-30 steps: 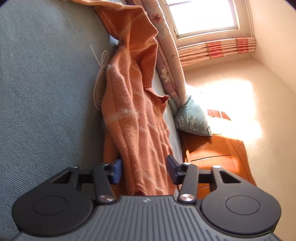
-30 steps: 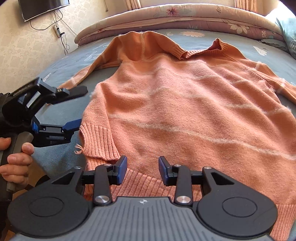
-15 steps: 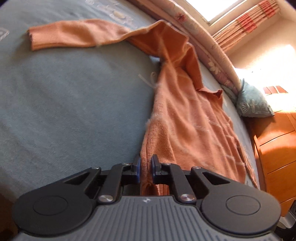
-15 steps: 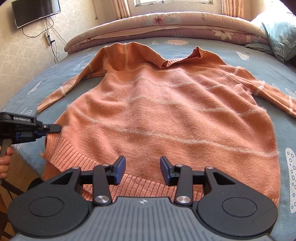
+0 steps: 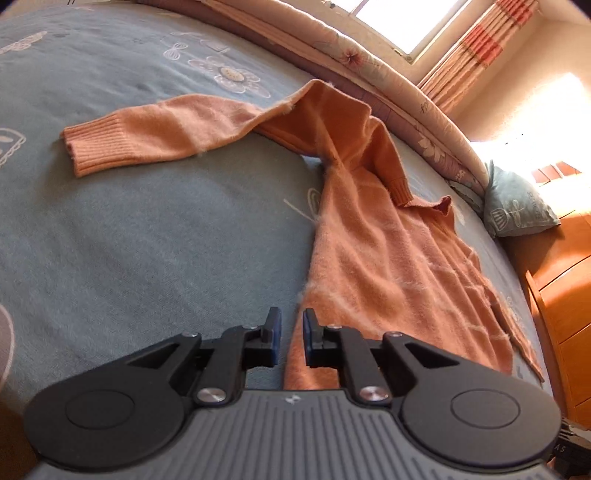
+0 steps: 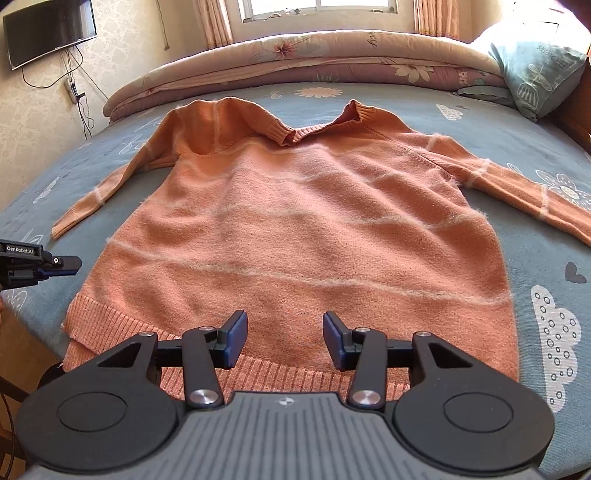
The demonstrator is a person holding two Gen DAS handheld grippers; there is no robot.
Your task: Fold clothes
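Blue-grey bedding printed with flowers and clouds covered the bed [image 6: 535, 258], with a rolled floral quilt [image 6: 295, 59] along its far side under a bright window [image 6: 317, 4], a pale green pillow [image 6: 535, 66] at the far right corner and a dark television [image 6: 48, 33] on the wall at the left. An orange knitted sweater [image 6: 295, 240] with thin pale stripes lay flat on the bed, front up, collar [image 6: 317, 125] toward the quilt and ribbed hem [image 6: 122, 317] at the near edge. One sleeve [image 6: 96, 195] stretched out to the left and the other [image 6: 535, 195] to the right.

The right tongs [image 6: 284, 339] hovered over the middle of the hem. Their jaws stood apart and had just been opening, with nothing gripped between them.

The left tongs [image 6: 75, 263] sat by the sweater's left side edge, just clear of the fabric in the right wrist view. Their jaws were drawn together to a narrow slit. From the left wrist view, the sweater's side edge showed through that slit beyond the left tongs [image 5: 291, 332], and an orange wooden cabinet [image 5: 565, 295] stood past the bed.
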